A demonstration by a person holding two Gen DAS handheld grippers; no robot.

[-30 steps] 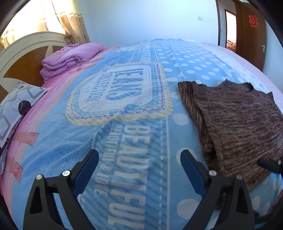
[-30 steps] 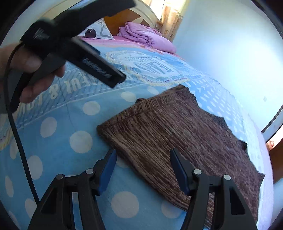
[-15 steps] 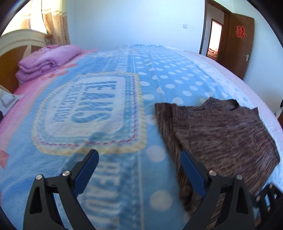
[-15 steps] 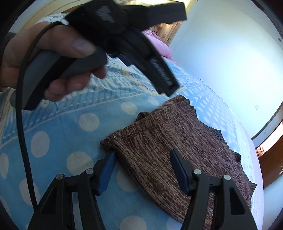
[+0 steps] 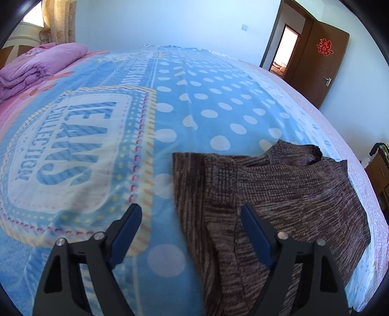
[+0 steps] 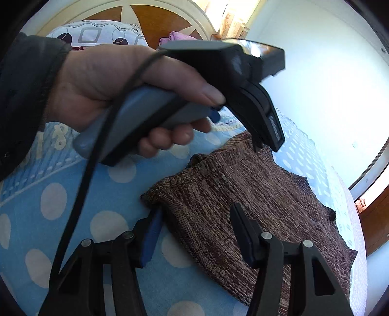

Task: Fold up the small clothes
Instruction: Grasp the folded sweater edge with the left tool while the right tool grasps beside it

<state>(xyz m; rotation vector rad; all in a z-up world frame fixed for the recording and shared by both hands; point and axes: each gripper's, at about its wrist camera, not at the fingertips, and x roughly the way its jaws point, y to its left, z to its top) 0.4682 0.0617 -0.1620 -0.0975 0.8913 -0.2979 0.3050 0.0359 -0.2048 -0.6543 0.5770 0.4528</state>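
A brown knitted sweater (image 5: 279,194) lies flat on the blue polka-dot bedspread (image 5: 206,102); it also shows in the right wrist view (image 6: 243,194). My left gripper (image 5: 190,211) is open and empty, hovering over the sweater's left edge. My right gripper (image 6: 194,211) is open and empty, its jaws on either side of the sweater's near corner. In the right wrist view the left gripper (image 6: 265,131) is held in a hand above the sweater's far edge.
A folded purple quilt (image 5: 39,65) lies at the head of the bed. A patterned pillow (image 6: 97,35) and wooden headboard (image 6: 150,21) stand behind the hand. A brown door (image 5: 321,63) stands open past the bed's far side.
My left gripper has swung right and forward from the bedspread's lettering to over the sweater's edge. My right gripper has closed in on the sweater's near corner.
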